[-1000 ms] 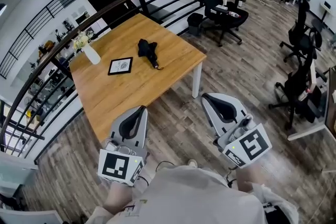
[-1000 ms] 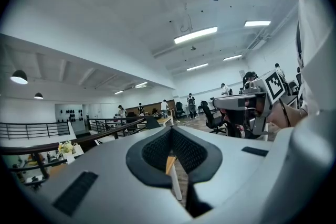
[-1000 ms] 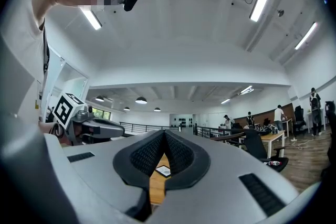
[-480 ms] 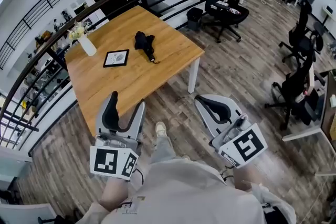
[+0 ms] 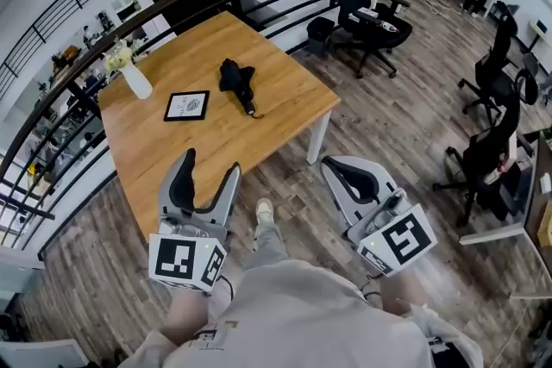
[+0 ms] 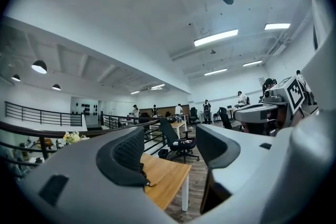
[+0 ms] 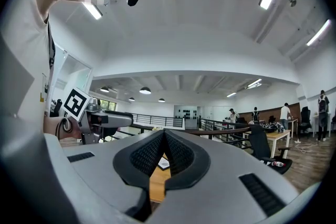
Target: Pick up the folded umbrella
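Two grippers are out front and neither is anywhere near the goods, so I'd call this the approach step, nothing picked up yet. The umbrella [image 5: 237,82] lies folded and black on the far half of the table [image 5: 216,142], just right of a small frame [image 5: 187,105], with a vase [image 5: 134,80] further left by the railing. The left gripper [image 5: 210,164] hangs around the table's near edge, jaws wide apart with only air between them, and its own view looks out across the room, not down at the wood. The right gripper [image 5: 332,164] sits off the table, over the floor near the right corner, jaws pressed together at the tips and empty. My guess is the left one is the one meant to grab, since it's already spread. Next move as I see it: get in closer to the table, carry that gripper toward the far side, tip it down over the umbrella, and line the jaws across the narrow bundle, not along it, before squeezing. Loose fabric might bunch or slip, so going for the firm middle looks safer.
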Action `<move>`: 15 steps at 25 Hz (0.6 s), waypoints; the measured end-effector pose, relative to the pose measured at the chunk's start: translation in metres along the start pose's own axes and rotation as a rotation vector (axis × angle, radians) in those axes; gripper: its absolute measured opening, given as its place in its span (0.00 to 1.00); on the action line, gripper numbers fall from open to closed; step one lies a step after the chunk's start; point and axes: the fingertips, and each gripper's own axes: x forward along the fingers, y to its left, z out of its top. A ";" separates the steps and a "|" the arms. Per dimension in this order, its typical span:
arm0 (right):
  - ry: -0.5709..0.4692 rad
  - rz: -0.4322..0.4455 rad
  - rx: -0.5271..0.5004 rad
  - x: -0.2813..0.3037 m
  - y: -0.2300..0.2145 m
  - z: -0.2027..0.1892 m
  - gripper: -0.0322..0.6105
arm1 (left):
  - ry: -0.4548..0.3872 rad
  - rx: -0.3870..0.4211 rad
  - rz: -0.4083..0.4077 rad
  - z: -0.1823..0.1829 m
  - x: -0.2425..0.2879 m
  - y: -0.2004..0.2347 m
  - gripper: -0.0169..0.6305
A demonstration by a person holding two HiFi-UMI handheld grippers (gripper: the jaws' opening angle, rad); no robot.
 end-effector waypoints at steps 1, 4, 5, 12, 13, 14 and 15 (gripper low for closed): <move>0.009 0.000 0.000 0.011 -0.006 -0.004 0.09 | 0.003 -0.004 -0.001 -0.004 0.011 0.008 0.51; 0.035 0.001 0.011 0.048 -0.023 -0.016 0.09 | 0.021 -0.016 -0.009 -0.016 0.042 0.034 0.51; 0.045 0.002 0.013 0.060 -0.029 -0.020 0.09 | 0.027 -0.021 -0.012 -0.020 0.052 0.043 0.51; 0.093 0.006 0.024 0.170 -0.077 -0.030 0.09 | 0.072 -0.039 -0.033 -0.038 0.138 0.119 0.51; 0.099 0.007 0.025 0.188 -0.085 -0.030 0.09 | 0.078 -0.042 -0.035 -0.040 0.151 0.132 0.51; 0.104 0.008 0.024 0.206 -0.093 -0.029 0.09 | 0.084 -0.045 -0.037 -0.042 0.164 0.145 0.51; 0.108 0.009 0.023 0.225 -0.099 -0.029 0.09 | 0.091 -0.047 -0.038 -0.045 0.177 0.159 0.51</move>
